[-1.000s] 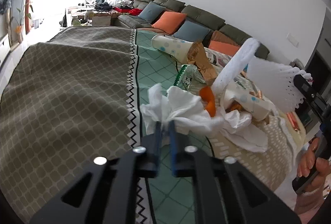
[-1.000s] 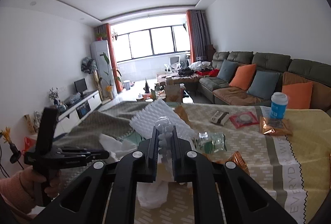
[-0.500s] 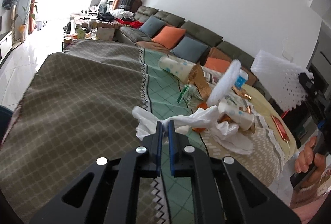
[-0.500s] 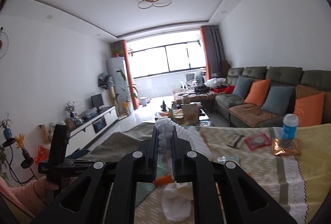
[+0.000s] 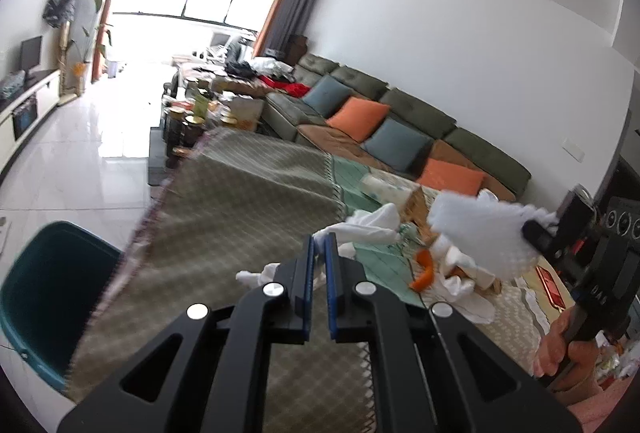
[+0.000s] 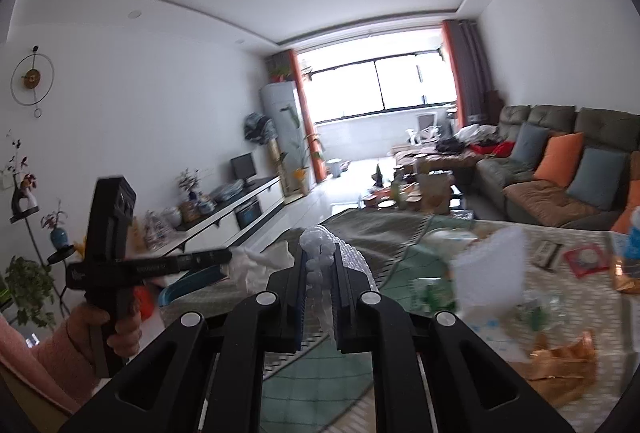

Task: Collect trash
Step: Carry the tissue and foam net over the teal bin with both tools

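While the white tissue [image 5: 368, 225] hangs above the tablecloth [image 5: 240, 201], I have my left gripper [image 5: 319, 253] pinched tight on it. My right gripper [image 6: 320, 269] is clamped narrow on the white foam sheet [image 6: 320, 257], held up over the table near the remaining litter [image 5: 452, 273]; a teal bin [image 5: 48, 285] stands on the floor at the left

left gripper [image 5: 319, 247], lower centre of its own view, jaws pinched shut on white tissue [image 5: 368, 223]. right gripper [image 6: 320, 265], lower centre, clamped on white foam netting [image 6: 318, 253]. a hand [image 6: 116, 329] grips each handle.
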### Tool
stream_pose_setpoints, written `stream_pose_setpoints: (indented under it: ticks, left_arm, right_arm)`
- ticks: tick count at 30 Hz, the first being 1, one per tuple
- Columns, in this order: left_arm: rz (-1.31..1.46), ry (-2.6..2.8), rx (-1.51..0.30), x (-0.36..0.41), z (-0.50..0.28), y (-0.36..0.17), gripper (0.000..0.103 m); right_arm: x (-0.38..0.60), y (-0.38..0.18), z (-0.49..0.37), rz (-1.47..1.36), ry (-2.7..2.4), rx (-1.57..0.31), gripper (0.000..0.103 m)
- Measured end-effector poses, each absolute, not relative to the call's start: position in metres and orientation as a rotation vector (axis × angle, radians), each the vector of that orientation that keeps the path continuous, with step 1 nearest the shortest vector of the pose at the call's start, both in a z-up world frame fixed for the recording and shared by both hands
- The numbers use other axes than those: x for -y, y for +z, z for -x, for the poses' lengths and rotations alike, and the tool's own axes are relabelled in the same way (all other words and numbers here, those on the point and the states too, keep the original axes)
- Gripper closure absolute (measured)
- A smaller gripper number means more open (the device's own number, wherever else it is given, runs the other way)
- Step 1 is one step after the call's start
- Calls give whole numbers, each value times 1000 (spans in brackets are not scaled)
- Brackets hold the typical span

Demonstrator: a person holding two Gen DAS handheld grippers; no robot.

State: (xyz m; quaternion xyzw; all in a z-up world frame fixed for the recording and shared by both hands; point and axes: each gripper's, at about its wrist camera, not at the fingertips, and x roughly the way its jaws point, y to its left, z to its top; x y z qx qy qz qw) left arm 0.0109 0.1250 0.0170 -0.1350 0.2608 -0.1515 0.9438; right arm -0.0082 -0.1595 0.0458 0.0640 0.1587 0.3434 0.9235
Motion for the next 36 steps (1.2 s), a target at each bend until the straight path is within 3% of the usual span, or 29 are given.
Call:
stream_pose_setpoints:
  ticks: [19, 36]
  left_arm:
    - [310, -34, -459, -218, 26, 34, 96]
    - [383, 161, -495, -297, 35, 4, 96]
  right_arm:
    - [47, 38, -24, -87, 971, -438, 92]
    - [-63, 36, -58, -2, 1141, -525, 92]
